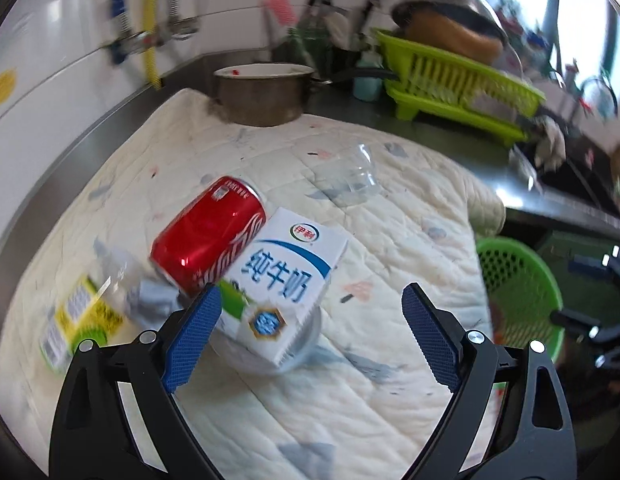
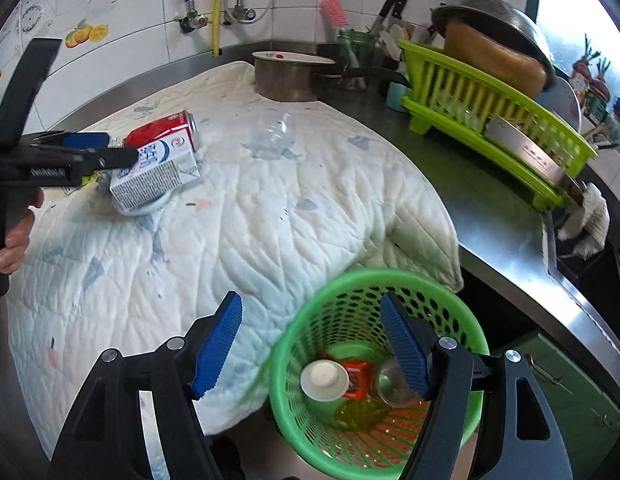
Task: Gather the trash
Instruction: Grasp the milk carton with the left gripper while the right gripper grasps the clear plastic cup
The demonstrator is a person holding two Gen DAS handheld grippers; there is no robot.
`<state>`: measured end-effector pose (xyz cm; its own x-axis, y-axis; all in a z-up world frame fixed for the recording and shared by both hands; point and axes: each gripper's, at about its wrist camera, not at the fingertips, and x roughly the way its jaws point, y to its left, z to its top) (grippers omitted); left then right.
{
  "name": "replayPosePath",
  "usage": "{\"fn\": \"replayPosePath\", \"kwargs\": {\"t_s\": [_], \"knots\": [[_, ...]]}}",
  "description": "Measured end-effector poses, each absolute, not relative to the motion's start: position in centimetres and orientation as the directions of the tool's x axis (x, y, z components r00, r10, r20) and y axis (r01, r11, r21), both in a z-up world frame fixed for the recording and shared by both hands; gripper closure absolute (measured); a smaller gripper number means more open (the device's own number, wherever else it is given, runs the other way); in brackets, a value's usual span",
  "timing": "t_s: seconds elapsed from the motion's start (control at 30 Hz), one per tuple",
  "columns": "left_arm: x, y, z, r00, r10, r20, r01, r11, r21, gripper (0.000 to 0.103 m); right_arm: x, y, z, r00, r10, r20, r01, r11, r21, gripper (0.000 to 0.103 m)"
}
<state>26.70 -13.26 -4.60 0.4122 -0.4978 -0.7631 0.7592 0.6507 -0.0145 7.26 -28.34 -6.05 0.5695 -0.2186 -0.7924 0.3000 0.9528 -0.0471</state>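
A white quilted cloth (image 2: pixel 269 208) is covering a steel counter (image 2: pixel 490 216) in a tiled kitchen corner, with pipes and a yellow hose (image 2: pixel 217 4) running down the wall. At the back of the cloth a metal pot (image 2: pixel 287 78) is standing, and to its right a lime dish rack (image 2: pixel 486 120) is holding an upturned steel bowl (image 2: pixel 494 20). On the cloth a red can (image 1: pixel 207 234) is lying on its side, touching a white milk carton (image 1: pixel 277 284) that is resting on a pale lid (image 1: pixel 297 344); a crumpled clear plastic piece (image 1: pixel 350 176) is lying farther back. The left gripper (image 1: pixel 312 328) is hanging just above the carton with its blue pads spread wide, holding nothing. The right gripper (image 2: pixel 312 340) is also spread wide and empty, hovering over the rim of a green basket (image 2: pixel 458 320) just off the cloth's edge. Only the left view is showing a blurred yellow packet (image 1: pixel 79 320) and grey wrapper (image 1: pixel 149 296) left of the can. Only the right view is looking down into the basket, where a white cap (image 2: pixel 324 378), an orange-red item (image 2: pixel 358 378) and a yellow one (image 2: pixel 360 416) are lying, and it is showing the left gripper from the side, next to the carton and can.
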Motion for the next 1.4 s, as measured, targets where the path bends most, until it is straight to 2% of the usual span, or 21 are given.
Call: {"fn": "replayPosePath", "kwargs": {"t_s": [0.67,0.87,1.4], "knots": [[30.2,-14.6,-7.7,0.309,-0.486,-0.817,0.848,0.529,0.006,0.014,18.9,-29.1,-5.2,0.576,-0.102,-0.811,0.234,0.971,0.044,0.034],[30.5,-14.7,-8.2,0.301,-0.494,-0.816,0.844,0.536,-0.014,0.029,22.6,-31.1,-5.4,0.58,-0.066,-0.812,0.251,0.963,0.101,0.034],[29.2,-11.0,-6.1,0.334,-0.573,-0.749,0.792,0.602,-0.107,0.035,31.9,-35.2,-9.7,0.501,-0.008,-0.865,0.352,0.916,0.195,0.034]]}}
